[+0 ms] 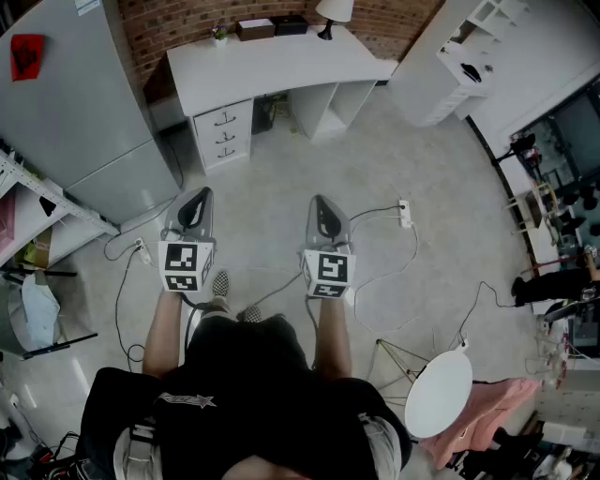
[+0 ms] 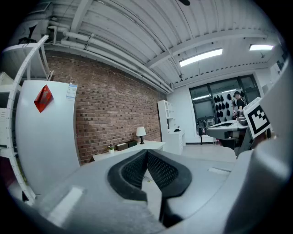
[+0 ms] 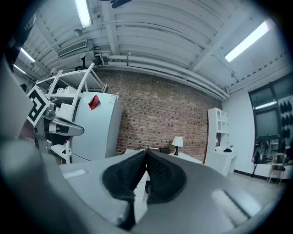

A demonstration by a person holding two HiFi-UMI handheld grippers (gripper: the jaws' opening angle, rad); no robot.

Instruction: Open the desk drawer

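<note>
- Left gripper (image 1: 196,194): grey moulded shell. Its black, mesh-textured fingers (image 2: 132,170) are pressed together at the tips with nothing between them.
- Right gripper (image 1: 319,200): same build. Its ribbed black fingers (image 3: 160,171) are closed tip to tip and hold nothing.
- Drawer stack (image 1: 223,134): three flat white fronts with small dark handles, all flush. It sits under the left end of the white, curved-edge counter (image 1: 281,61), well apart from both grippers.
- Brick wall (image 1: 178,19): rough red courses behind the counter.
- Floor (image 1: 281,178): pale and smooth.

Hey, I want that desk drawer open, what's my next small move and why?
Probably step forward toward the desk: its drawers are closed and far ahead, likely out of reach, and the left tongs and right tongs are shut and empty.
</note>
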